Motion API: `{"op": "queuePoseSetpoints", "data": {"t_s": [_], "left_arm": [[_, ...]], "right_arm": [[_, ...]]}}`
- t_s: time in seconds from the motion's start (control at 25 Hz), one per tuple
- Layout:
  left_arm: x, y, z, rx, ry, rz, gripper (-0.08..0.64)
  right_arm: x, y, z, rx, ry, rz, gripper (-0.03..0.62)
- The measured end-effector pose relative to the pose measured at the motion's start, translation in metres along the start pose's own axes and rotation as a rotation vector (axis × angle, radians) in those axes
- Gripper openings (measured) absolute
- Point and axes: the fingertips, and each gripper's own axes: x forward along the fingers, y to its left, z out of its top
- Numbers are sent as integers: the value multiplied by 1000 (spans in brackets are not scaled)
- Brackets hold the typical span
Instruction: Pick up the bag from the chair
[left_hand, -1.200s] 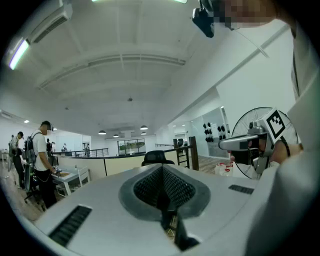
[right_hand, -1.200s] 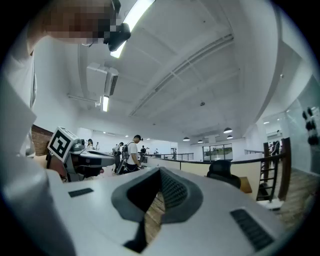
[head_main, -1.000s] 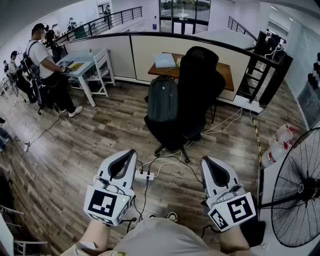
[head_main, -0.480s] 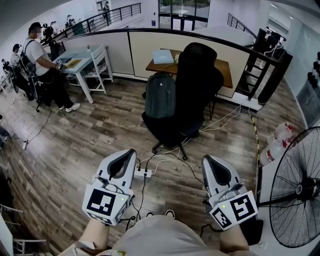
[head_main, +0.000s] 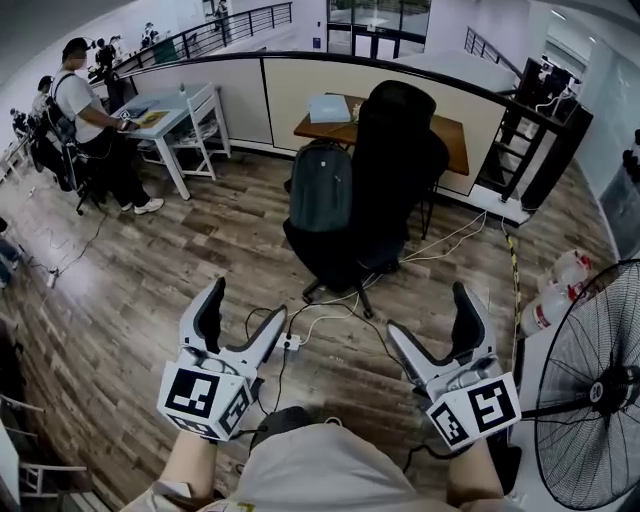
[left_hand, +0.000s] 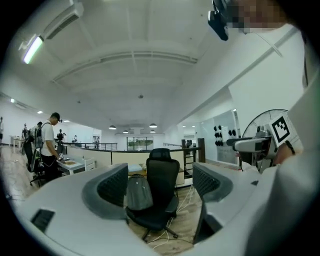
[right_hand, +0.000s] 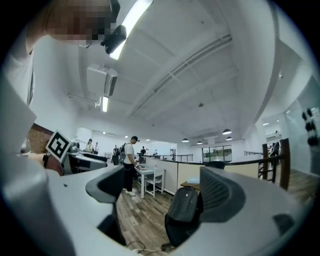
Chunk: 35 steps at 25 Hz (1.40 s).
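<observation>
A dark grey backpack (head_main: 321, 187) stands upright on the seat of a black office chair (head_main: 398, 150), leaning against its backrest, a couple of steps ahead of me. The left gripper view shows the backpack (left_hand: 138, 192) and chair (left_hand: 163, 172) between the jaws, far off. My left gripper (head_main: 245, 305) is held low near my body, open and empty. My right gripper (head_main: 430, 315) is open and empty too, level with the left. In the right gripper view the backpack (right_hand: 186, 204) sits ahead, partly behind the right jaw.
A power strip (head_main: 290, 343) and white cables lie on the wood floor between me and the chair. A large fan (head_main: 590, 390) stands at right, water bottles (head_main: 550, 298) beyond it. A wooden desk (head_main: 455, 142) is behind the chair. A person (head_main: 85, 120) stands at a white table (head_main: 160, 112) far left.
Both grippers went from shut to open, their jaws now spread wide. The view has shifted slightly toward the chair.
</observation>
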Motion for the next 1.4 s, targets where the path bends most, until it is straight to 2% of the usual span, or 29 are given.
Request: {"op": "queuePoseSetpoints", "data": {"t_s": [0.12, 0.32, 0.6, 0.92, 1.4], "left_arm": [[-1, -1, -2, -8, -11, 43, 417], [1, 4, -8, -2, -2, 78, 423], [23, 25, -16, 20, 19, 98, 423], [72, 60, -25, 20, 28, 65, 422], [176, 165, -23, 8, 58, 17, 422]], "right_arm": [[-3, -12, 2, 32, -44, -22, 513], [2, -32, -3, 8, -41, -61, 564], [28, -46, -13, 70, -28, -37, 566], [91, -51, -28, 68, -1, -20, 566], [234, -70, -33, 84, 37, -66, 566]]}}
